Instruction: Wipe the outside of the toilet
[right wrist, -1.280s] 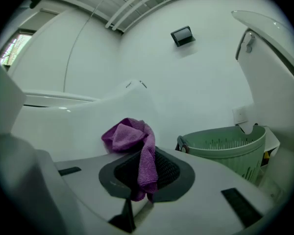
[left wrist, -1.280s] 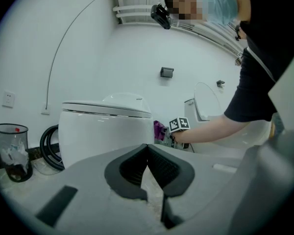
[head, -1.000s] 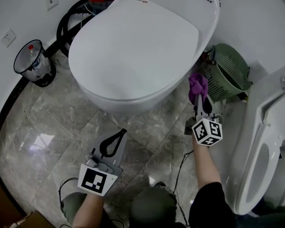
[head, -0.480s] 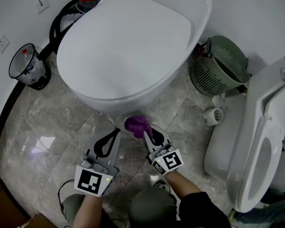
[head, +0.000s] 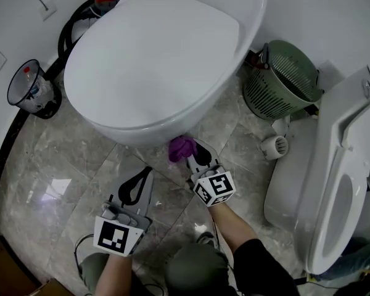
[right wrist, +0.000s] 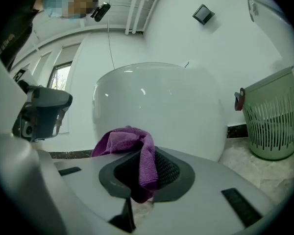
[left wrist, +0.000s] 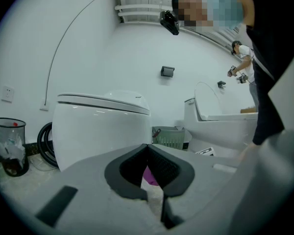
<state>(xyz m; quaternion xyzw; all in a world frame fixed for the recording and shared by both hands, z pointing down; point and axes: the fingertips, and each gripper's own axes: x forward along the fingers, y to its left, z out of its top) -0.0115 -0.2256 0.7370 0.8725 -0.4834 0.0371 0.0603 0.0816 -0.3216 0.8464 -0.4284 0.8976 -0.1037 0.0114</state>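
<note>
A white toilet (head: 160, 60) with its lid down fills the upper middle of the head view; it also shows in the left gripper view as the white toilet (left wrist: 103, 126) and in the right gripper view as the white toilet (right wrist: 161, 111). My right gripper (head: 194, 154) is shut on a purple cloth (head: 181, 147), pressed against the front underside of the bowl. The purple cloth (right wrist: 137, 151) drapes over the jaws in the right gripper view. My left gripper (head: 137, 187) hangs shut and holds nothing, low and in front of the bowl.
A green slatted basket (head: 280, 85) stands right of the toilet. A second white toilet (head: 333, 190) with raised seat is at the far right. A bin (head: 24, 88) with a liner and a black hose (head: 71, 32) sit at the left wall. The floor is grey marble tile.
My right gripper has carried the purple cloth from the basket side round to the front of the bowl, then up against its underside. The left gripper has barely moved.
</note>
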